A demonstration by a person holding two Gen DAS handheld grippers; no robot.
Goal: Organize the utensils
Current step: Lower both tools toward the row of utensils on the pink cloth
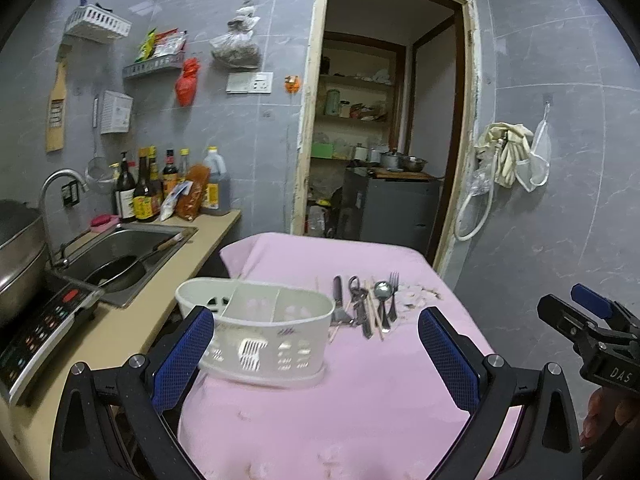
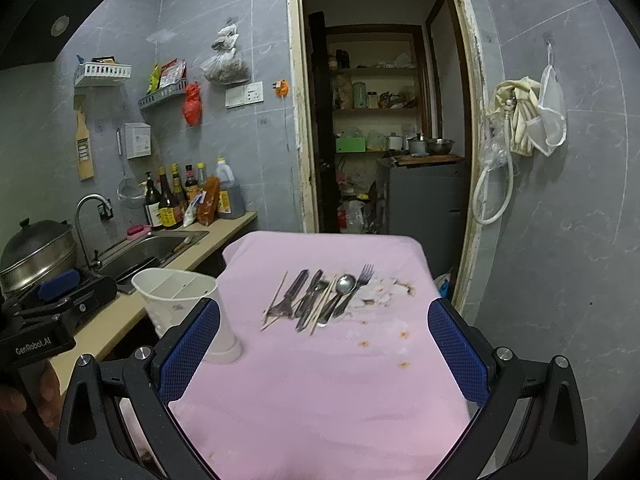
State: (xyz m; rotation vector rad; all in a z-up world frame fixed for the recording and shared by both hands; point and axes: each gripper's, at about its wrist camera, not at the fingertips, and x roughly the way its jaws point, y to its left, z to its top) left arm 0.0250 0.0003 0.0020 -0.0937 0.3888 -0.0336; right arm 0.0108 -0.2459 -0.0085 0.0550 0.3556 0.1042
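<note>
Right wrist view: both the right gripper (image 2: 324, 344) and left gripper (image 1: 316, 344) hover spread, empty; utensils (image 2: 320, 296) lie right of the caddy (image 2: 180, 292), ready for sorting

Your left tool (image 1: 316, 354) is hiding the caddy's (image 1: 256, 320) near left corner. Ahead, the utensil pile (image 2: 320, 298) is overlapping, blurring individual pieces. The wok (image 1: 16, 248) is running off frame, far left.

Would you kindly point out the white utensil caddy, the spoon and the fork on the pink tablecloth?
white utensil caddy (image 1: 276, 336): left wrist view, on its perforated front wall.
spoon (image 2: 346, 283): right wrist view, on the bowl of the spoon.
fork (image 2: 366, 273): right wrist view, on the tines.
</note>
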